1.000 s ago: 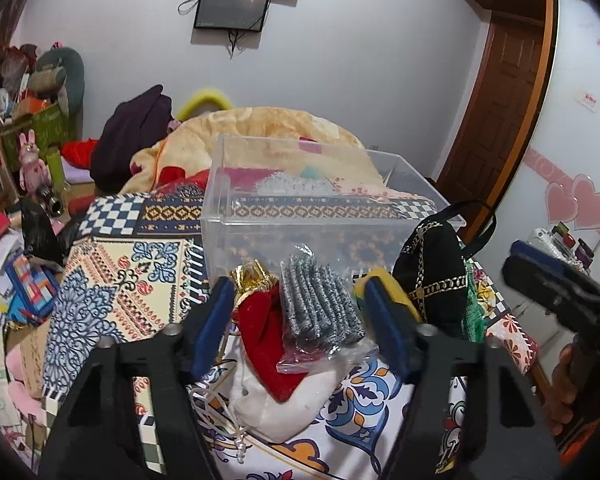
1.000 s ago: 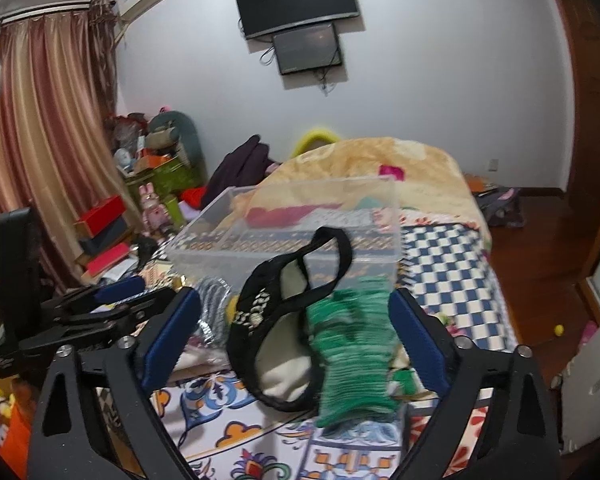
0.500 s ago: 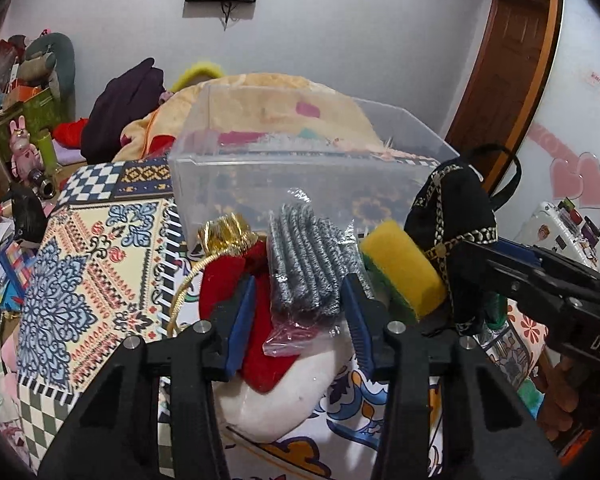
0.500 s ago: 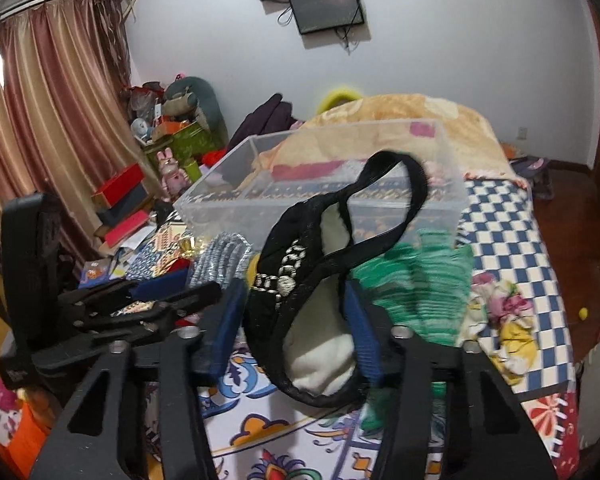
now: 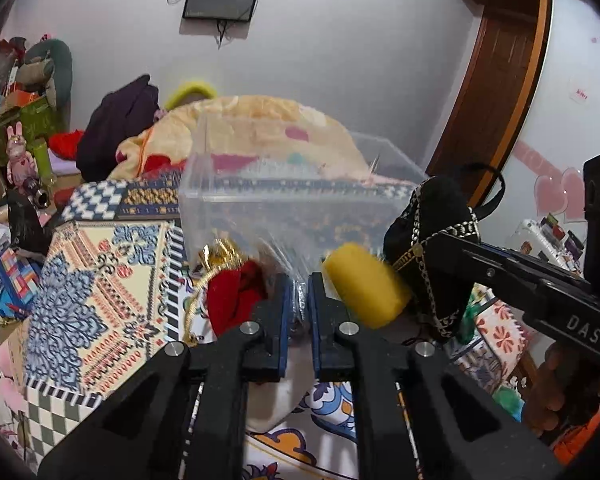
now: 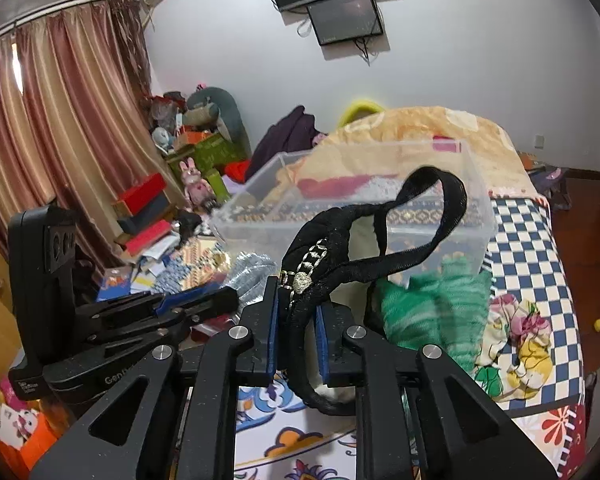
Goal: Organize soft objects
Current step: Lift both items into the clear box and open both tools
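In the left wrist view my left gripper [image 5: 298, 282] has its jaws closing tight on a clear bag of grey scrubbers [image 5: 290, 254], which is blurred. A red pouch with gold trim [image 5: 232, 296] lies to its left and a yellow sponge [image 5: 364, 294] to its right. In the right wrist view my right gripper [image 6: 298, 302] has its jaws closing on the rim of a black embroidered pouch [image 6: 328, 256], whose strap loops upward. A green knitted piece [image 6: 428, 312] lies beside it. A clear plastic bin [image 5: 260, 216] stands just behind all of these on the bed.
The patterned bedspread [image 5: 100, 280] runs left to the bed's edge. A peach blanket [image 6: 440, 128] is heaped behind the bin. Boxes and toys [image 6: 148, 208] crowd the floor by the curtain. A wooden door [image 5: 480, 100] stands at right. A floral cloth [image 6: 520, 332] lies near the bed's right edge.
Both grippers went from wide open to shut: the left on the bag of grey scrubbers, the right on the black pouch's rim. The bag now looks blurred.
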